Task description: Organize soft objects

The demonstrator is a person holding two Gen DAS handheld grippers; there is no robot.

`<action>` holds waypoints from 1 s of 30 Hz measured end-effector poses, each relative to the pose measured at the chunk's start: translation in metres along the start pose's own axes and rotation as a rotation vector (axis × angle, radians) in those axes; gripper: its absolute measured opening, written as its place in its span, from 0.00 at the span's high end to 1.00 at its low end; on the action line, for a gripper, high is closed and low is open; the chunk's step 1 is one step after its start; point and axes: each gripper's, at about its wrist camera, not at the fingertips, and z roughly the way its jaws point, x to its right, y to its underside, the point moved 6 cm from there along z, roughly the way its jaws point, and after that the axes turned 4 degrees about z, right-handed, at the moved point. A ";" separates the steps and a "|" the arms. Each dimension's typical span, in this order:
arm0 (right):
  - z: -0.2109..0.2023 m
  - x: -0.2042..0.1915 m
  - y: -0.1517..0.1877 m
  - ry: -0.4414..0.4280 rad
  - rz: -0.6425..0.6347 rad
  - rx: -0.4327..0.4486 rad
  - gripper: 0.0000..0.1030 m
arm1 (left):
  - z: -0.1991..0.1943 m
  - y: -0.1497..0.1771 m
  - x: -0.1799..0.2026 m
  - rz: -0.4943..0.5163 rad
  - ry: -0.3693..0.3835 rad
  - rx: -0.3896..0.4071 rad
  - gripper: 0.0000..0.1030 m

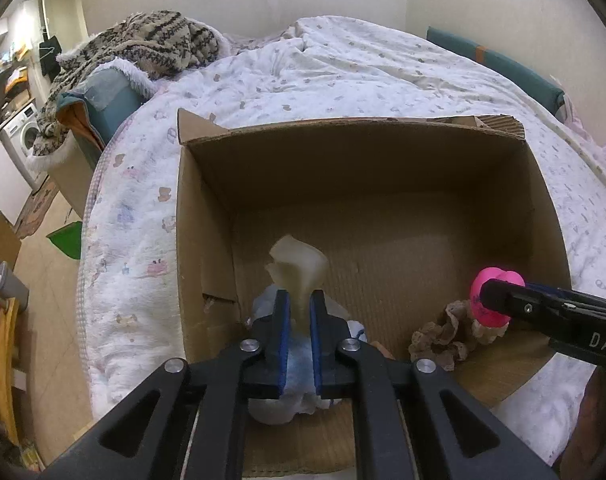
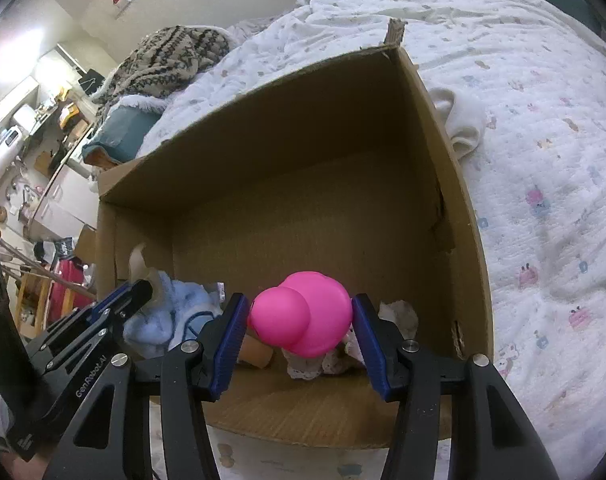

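An open cardboard box sits on the bed; it also shows in the right wrist view. My left gripper is shut on a cream foam piece and holds it over the box's near left corner, above a pale blue cloth. My right gripper is shut on a pink squishy toy and holds it over the box's near right part, above a lacy brown scrunchie. The pink toy and right gripper also show in the left wrist view.
A white quilt with small prints covers the bed. A white sock lies on the quilt outside the box's right wall. A patterned knit blanket is heaped at the bed's far left. A washing machine stands left.
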 end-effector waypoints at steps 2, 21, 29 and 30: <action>0.001 0.000 0.001 0.002 0.001 -0.005 0.45 | 0.000 0.000 0.000 -0.005 0.005 0.001 0.92; 0.007 -0.007 -0.001 -0.024 -0.007 -0.013 0.45 | -0.005 0.000 0.008 0.002 -0.004 0.020 0.41; -0.005 -0.011 -0.008 -0.047 -0.009 0.047 0.33 | -0.014 -0.003 0.003 -0.025 -0.018 0.033 0.41; -0.007 -0.011 -0.008 -0.049 -0.008 0.050 0.32 | -0.015 -0.003 0.002 -0.031 -0.021 0.036 0.41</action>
